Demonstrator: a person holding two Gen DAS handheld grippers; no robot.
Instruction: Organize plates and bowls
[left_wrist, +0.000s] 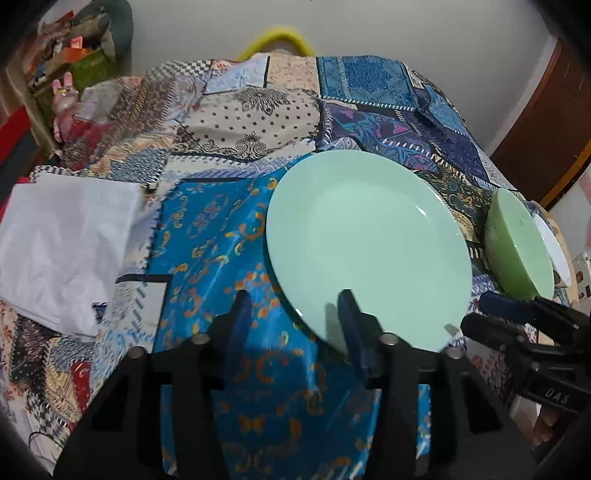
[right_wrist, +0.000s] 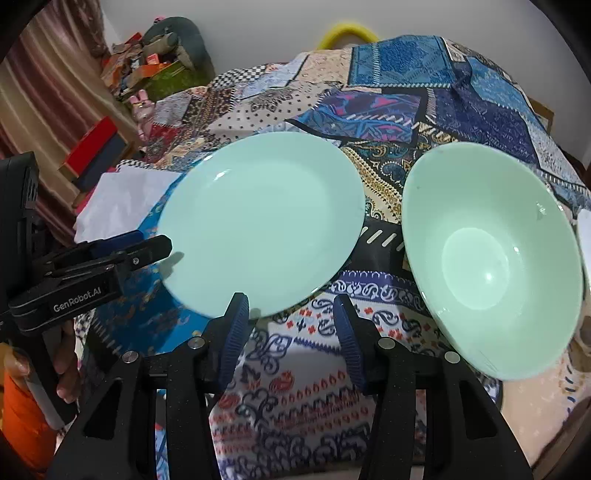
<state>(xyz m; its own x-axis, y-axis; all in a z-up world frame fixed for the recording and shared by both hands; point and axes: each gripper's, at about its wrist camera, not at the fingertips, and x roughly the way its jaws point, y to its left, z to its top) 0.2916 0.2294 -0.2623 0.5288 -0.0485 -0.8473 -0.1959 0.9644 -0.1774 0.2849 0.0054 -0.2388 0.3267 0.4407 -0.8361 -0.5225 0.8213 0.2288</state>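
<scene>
Tongs — left tongs and right tongs — stand apart, empty; plate ahead could slide if pinched off-rim.

A table draped in a patchwork cloth of blue, cream and dark printed panels fills the middle ground. Behind it, at 12 o'clock, rises a plain pale wall, with a yellow curved chair back showing above the far table edge. At 10 o'clock stands a cluttered pile of boxes and bags, with a pink toy rabbit just below it. At 9 o'clock in the right wrist view hangs a striped brownish curtain. At 3 o'clock in the left wrist view stands a dark brown wooden door. Lighting is even and soft.
</scene>
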